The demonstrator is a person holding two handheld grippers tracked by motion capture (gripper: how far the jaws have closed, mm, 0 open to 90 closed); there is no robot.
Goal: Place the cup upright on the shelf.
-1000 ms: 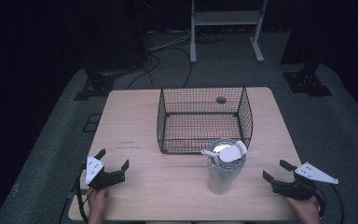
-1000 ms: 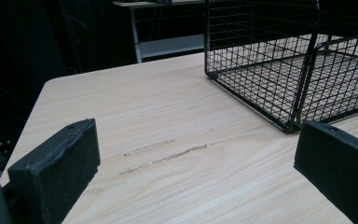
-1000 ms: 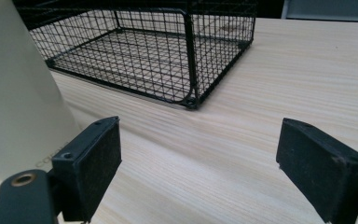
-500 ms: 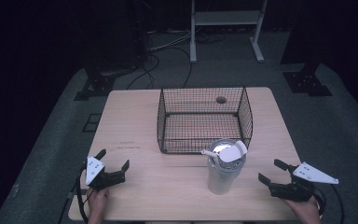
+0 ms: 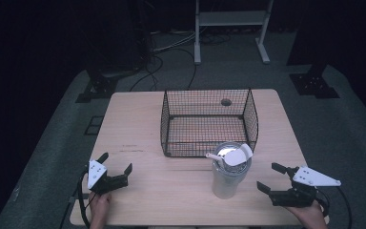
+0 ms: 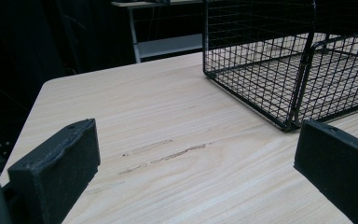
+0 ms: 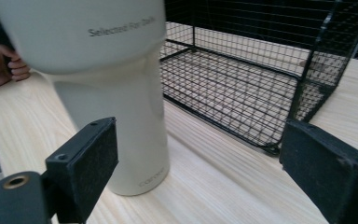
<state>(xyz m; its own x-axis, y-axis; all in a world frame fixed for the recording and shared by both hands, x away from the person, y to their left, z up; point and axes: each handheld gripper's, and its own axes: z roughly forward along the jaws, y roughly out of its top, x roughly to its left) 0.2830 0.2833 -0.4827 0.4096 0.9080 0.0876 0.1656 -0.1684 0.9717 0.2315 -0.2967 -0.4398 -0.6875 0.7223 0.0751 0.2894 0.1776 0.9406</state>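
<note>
Jaws of the right gripper (image 5: 270, 176) gape wide beside the tall cream plastic tumbler (image 5: 227, 173) near the table's (image 5: 171, 191) front edge, probably light, stiff and slick, best gripped at its narrow lower body; left gripper (image 5: 116, 166) likewise gapes.

The table (image 5: 138, 119) is pale, matt wood grain with a scuffed streak; the wire basket (image 5: 208, 122) is black metal mesh; the tumbler (image 5: 228, 177) looks smooth, cream, satin.
</note>
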